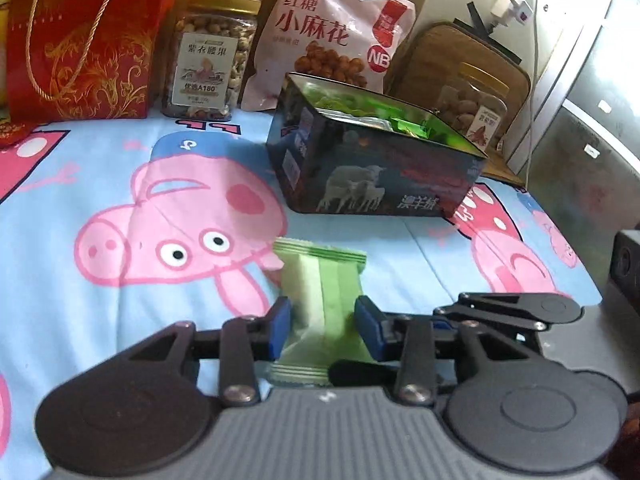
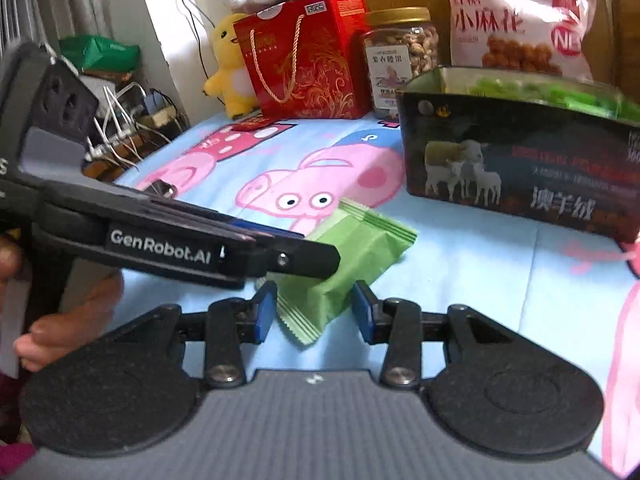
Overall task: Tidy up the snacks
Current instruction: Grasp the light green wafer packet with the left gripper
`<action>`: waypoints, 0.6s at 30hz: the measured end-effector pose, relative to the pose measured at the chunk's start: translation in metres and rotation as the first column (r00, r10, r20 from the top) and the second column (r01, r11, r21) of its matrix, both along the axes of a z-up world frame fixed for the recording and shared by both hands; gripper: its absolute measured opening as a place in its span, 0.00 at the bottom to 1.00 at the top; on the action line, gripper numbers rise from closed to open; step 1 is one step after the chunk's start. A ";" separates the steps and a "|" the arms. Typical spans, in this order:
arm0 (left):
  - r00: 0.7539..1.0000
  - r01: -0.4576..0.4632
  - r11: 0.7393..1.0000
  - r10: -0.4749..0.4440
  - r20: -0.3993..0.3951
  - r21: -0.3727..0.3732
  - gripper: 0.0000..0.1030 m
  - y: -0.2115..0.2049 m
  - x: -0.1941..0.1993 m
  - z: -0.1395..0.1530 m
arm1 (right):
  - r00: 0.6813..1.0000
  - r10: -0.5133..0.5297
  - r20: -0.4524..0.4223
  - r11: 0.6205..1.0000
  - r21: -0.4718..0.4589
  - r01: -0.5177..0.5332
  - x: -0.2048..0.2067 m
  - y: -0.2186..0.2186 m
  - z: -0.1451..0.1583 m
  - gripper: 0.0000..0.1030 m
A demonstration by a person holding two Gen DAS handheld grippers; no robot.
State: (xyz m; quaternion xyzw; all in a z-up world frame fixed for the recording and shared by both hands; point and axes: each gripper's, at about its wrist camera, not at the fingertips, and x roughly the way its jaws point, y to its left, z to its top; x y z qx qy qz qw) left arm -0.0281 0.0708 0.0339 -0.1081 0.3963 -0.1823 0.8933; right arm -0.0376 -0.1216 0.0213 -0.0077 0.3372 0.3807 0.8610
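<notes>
The dark tin (image 1: 376, 176) stands open-topped on the bed's cartoon sheet (image 1: 120, 184), green wrappers already heaped inside, so it is plainly the collecting bin, and the one green snack packet (image 1: 320, 300) lying just in front of it looks like the last stray. The left tool (image 1: 322, 326) straddles that packet narrowly, its blue pads at the packet's waist, which is pinched in, so it seems gripped. The right tool (image 2: 314, 310) stands half open around the packet's near corner, probably not pressing.
</notes>
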 end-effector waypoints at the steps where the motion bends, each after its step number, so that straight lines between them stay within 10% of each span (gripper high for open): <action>1: 1.000 0.001 1.000 -0.001 -0.011 -0.019 0.34 -0.002 -0.001 0.000 | 1.000 -0.011 0.024 1.000 -0.019 0.012 -0.003 -0.002 0.000 0.45; 9: 0.995 0.096 0.995 -0.096 0.015 -0.016 0.37 -0.047 -0.017 0.000 | 0.987 -0.076 0.140 0.990 -0.107 0.092 -0.026 -0.030 0.000 0.35; 18: 0.993 0.069 0.955 -0.094 -0.074 -0.289 0.50 -0.017 -0.015 -0.006 | 0.964 -0.026 0.265 0.990 -0.125 0.061 -0.042 -0.019 0.015 0.32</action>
